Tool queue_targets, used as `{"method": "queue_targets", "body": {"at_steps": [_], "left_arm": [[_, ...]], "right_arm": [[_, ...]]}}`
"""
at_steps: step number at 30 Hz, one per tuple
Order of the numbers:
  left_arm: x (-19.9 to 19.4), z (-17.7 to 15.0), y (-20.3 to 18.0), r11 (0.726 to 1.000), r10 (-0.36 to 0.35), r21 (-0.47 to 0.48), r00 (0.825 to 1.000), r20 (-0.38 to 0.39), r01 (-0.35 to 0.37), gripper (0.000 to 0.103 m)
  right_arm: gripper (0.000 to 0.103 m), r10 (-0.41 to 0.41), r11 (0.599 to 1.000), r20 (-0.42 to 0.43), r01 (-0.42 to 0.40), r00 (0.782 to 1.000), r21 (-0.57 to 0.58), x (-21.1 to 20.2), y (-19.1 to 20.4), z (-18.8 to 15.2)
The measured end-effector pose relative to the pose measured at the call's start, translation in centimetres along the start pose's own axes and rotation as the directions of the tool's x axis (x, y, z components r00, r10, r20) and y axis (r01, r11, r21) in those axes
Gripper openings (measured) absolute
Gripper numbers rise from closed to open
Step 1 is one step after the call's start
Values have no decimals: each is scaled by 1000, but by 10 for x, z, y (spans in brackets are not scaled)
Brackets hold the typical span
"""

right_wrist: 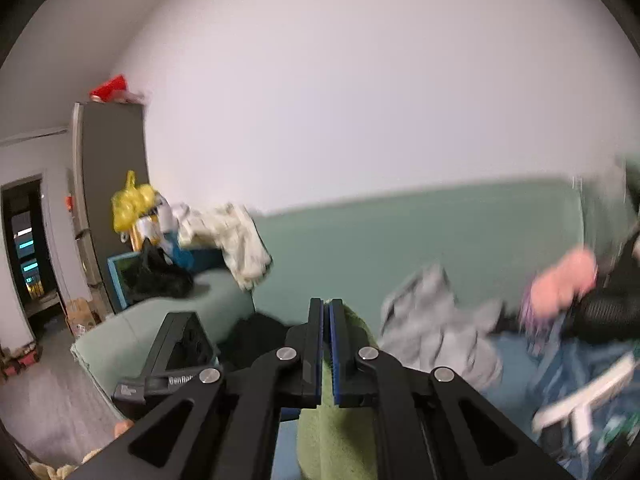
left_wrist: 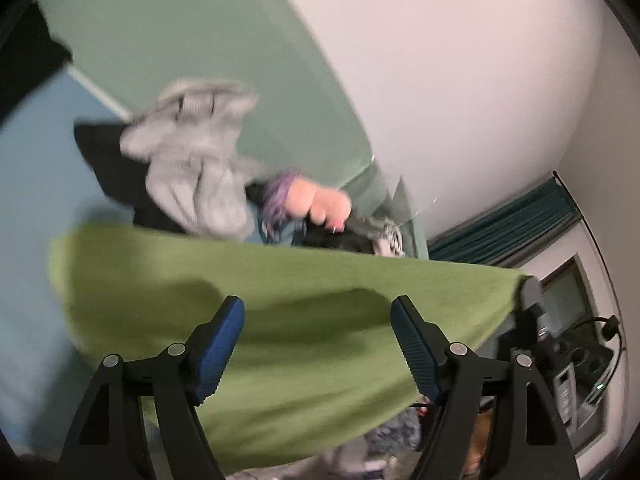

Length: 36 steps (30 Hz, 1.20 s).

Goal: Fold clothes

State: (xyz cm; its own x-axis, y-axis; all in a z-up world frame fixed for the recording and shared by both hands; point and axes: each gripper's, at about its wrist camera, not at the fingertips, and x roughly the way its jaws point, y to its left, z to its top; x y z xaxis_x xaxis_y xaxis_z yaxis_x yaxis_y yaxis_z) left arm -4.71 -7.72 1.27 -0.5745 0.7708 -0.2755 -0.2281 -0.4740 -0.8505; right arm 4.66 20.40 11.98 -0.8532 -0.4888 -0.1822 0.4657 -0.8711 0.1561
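Observation:
A green cloth hangs stretched in the air across the left wrist view. My left gripper is open, its blue pads apart in front of the cloth, holding nothing. The other gripper grips the cloth's far right corner there. In the right wrist view my right gripper is shut on the green cloth, which hangs down between the fingers. A pile of grey, black and pink clothes lies on the blue bed behind. The frames are blurred.
A green headboard and a white wall stand behind the bed. In the right wrist view a green sofa arm carries white cloth and bags; a tall cabinet and a doorway are at left.

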Motion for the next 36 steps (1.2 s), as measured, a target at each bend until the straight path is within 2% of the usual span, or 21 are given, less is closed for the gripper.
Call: {"method": "queue_targets", "body": {"at_steps": [2,4,7,11,14,16,17,18,19,20,21,22,23,25,27,28,30,33,34,35,36], "left_arm": [[-20,1,-4,999,43,25,999,31,-43,78],[-38,-3,5,988,149,42,987,54,-151,78],[-54,-15,29,956,287,40,955,69,-290,78],[-64,-30,83,895,443,-78,896,30,-440,78],[-64,-42,119,845,503,-178,863,-52,-504,78],[-58,-48,130,829,519,-181,848,-107,-530,78],[-55,-51,135,820,526,-182,840,-135,-543,78],[-52,-54,140,811,532,-183,831,-162,-555,78],[-48,-57,145,802,540,-179,820,-188,-569,78],[-41,-58,146,796,551,-161,809,-206,-583,78],[-36,-59,146,799,549,-148,808,-215,-583,78],[-31,-60,146,802,548,-136,806,-223,-582,78],[-26,-60,146,805,546,-123,805,-232,-581,78],[-8,-62,141,812,546,-72,798,-256,-579,78],[17,-64,133,817,553,4,781,-289,-577,78],[36,-70,127,805,579,73,751,-319,-589,78],[76,-86,115,771,633,228,676,-377,-595,78],[127,-130,109,700,713,431,520,-470,-570,78],[135,-144,113,698,713,447,484,-508,-559,78],[141,-156,117,701,708,456,454,-542,-549,74],[141,-165,119,717,689,439,457,-562,-541,59]], "right_arm": [[3,-4,999,43,5,999,-33,-18,16,19],[3,-4,998,83,10,997,-65,-34,33,37],[1,12,993,129,4,992,-120,-48,63,59],[0,52,976,182,-11,982,-217,-57,117,97],[0,-37,960,129,71,991,-272,-37,147,110],[0,-93,955,1,90,996,-281,-10,154,102],[1,-128,952,-76,101,989,-289,5,151,88],[3,-165,948,-168,109,972,-300,25,143,67],[12,-192,946,-248,112,949,-305,40,133,46],[27,-217,948,-331,117,918,-297,57,117,21],[37,-231,954,-409,123,882,-274,72,98,-3],[46,-242,959,-486,131,840,-251,86,79,-28],[49,-247,965,-563,145,789,-220,101,58,-54],[49,-248,967,-712,212,657,-141,131,0,-121],[48,-265,951,-768,288,583,-110,142,-48,-163],[48,-265,943,-788,320,555,-91,146,-69,-180],[48,-243,931,-810,364,534,-39,148,-103,-204],[48,-231,914,-826,405,515,-3,147,-132,-220],[49,-232,910,-828,415,510,1,147,-137,-223],[50,-235,906,-828,423,509,2,145,-143,-224],[52,-240,905,-823,425,515,2,140,-148,-224]]}}
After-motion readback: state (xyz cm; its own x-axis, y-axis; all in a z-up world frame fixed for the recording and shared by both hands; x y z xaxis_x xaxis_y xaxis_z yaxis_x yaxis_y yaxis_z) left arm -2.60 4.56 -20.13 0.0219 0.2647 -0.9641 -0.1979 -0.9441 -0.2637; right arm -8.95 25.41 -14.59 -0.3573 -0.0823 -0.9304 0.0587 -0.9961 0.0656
